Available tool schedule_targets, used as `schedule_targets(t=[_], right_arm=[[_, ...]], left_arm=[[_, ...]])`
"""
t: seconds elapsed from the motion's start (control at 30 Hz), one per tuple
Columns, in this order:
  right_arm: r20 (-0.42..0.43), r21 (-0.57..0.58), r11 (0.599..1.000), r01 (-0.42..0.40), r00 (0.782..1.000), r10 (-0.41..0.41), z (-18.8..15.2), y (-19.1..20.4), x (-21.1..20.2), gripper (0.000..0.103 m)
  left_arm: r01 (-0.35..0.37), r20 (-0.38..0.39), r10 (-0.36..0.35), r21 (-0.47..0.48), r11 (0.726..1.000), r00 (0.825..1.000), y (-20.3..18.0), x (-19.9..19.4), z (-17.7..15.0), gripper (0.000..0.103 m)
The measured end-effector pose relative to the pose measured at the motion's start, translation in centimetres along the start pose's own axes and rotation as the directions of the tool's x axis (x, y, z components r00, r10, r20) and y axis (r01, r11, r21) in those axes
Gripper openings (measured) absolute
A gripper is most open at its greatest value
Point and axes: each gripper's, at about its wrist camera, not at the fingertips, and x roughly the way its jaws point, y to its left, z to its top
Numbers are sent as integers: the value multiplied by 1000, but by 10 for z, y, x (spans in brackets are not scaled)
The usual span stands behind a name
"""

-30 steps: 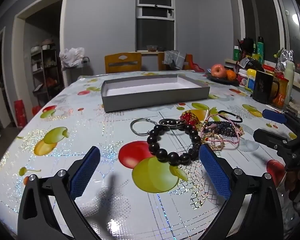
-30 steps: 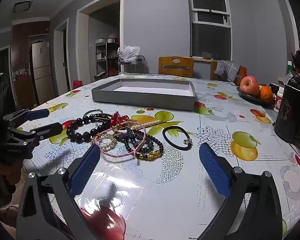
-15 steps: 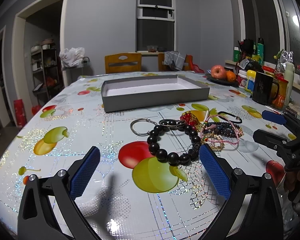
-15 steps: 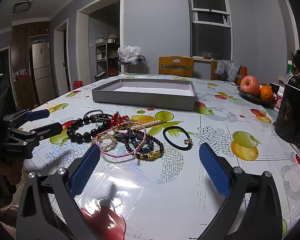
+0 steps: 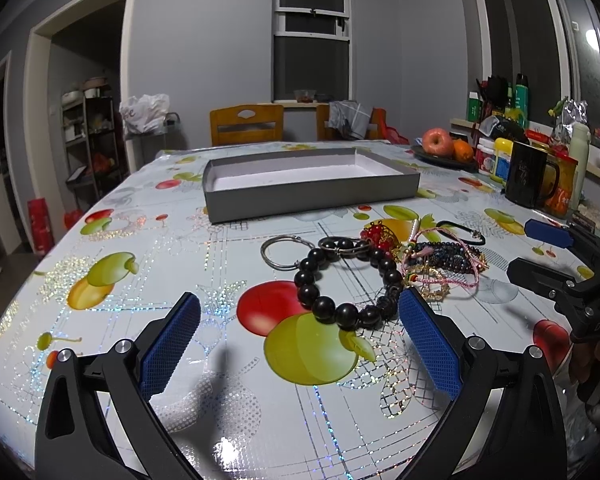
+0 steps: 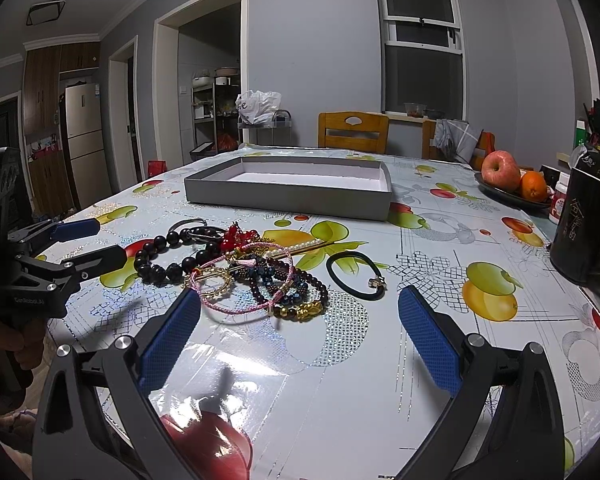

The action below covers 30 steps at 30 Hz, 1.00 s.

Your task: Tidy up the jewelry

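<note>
Grey walls, a dark window and two wooden chairs stand behind a bench (image 5: pixel 100 320) covered in a glossy cloth printed with fruit. On its far half sits a shallow grey tray (image 5: pixel 312 196) with a white floor and nothing in it. Nearer lies the jewelry in a loose heap: a bracelet of large black beads (image 5: pixel 340 280), a plain metal ring (image 5: pixel 286 254) just to its left, a red bead ornament (image 5: pixel 376 236) at its far side, and to the right a tangle of pink cord (image 5: pixel 440 276) and dark blue beads (image 5: pixel 448 254), with a black hair tie (image 6: pixel 356 276) lying apart beyond. The left gripper (image 5: pixel 300 344) hovers low over the bench with its blue-padded fingers (image 5: pixel 170 344) spread wide and holding nothing; the black bead bracelet lies just ahead of the gap, and its near right curve looks to touch the tip of the right finger. The right gripper (image 6: pixel 300 344) is likewise wide and empty; the pink cord loop lies just past its left finger, and the hair tie sits ahead between the two fingers. Each gripper shows at the edge of the other's view, held in a hand (image 6: pixel 16 344). A black mug (image 5: pixel 528 178) and a plate of fruit (image 5: pixel 444 148) stand at the right edge.
</note>
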Motion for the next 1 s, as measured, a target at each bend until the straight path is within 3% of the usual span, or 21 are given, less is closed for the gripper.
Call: schedule_targets(t=[1.0], right_arm=[[-16, 11, 1000, -12, 1000, 12, -1, 3, 5, 98]], left_arm=[[2, -38, -2, -7, 1000, 999, 5, 4, -3, 99]])
